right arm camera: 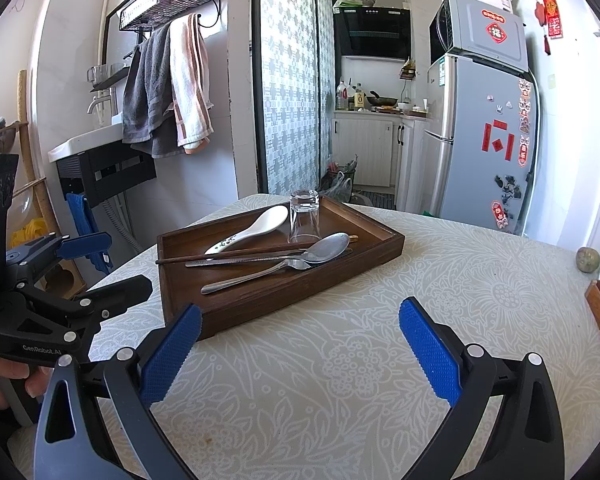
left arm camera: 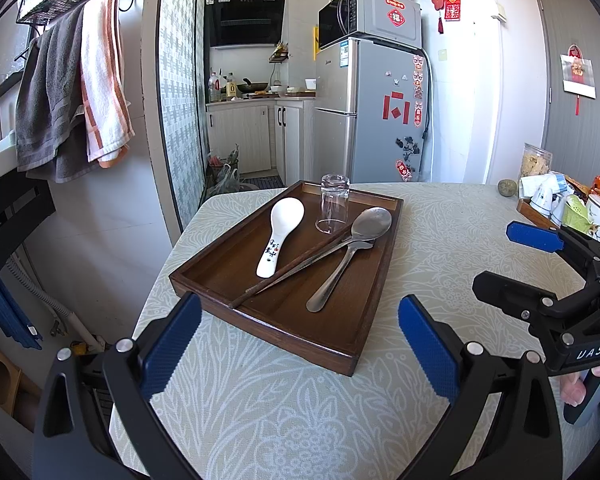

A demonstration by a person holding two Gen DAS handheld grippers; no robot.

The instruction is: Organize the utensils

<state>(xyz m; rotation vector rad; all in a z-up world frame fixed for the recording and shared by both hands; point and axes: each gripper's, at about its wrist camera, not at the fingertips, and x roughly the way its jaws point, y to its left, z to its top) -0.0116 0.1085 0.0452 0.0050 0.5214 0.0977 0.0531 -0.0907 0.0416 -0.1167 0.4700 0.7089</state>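
A dark wooden tray point(left arm camera: 332, 340) point(right arm camera: 260, 304) sits on the table. In it lie a white ceramic spoon point(left arm camera: 282, 232) point(right arm camera: 256, 226), a large metal spoon point(left arm camera: 348, 258) point(right arm camera: 284, 258), a smaller metal utensil point(right arm camera: 252, 276) and dark chopsticks point(left arm camera: 284, 272) point(right arm camera: 236, 255). An upturned clear glass point(left arm camera: 334, 204) point(right arm camera: 304, 216) stands at the tray's far side. My left gripper point(left arm camera: 300, 352) is open and empty, just short of the tray's near edge. My right gripper point(right arm camera: 300, 354) is open and empty over the tablecloth, right of the tray's near corner.
The table has a pale floral cloth point(right arm camera: 420, 320). A second tray with cups and packets point(left arm camera: 560, 204) and a jar point(left arm camera: 536, 160) stand at the table's right. A small round thing point(right arm camera: 588, 259) lies near there. A fridge point(left arm camera: 380, 112) stands behind.
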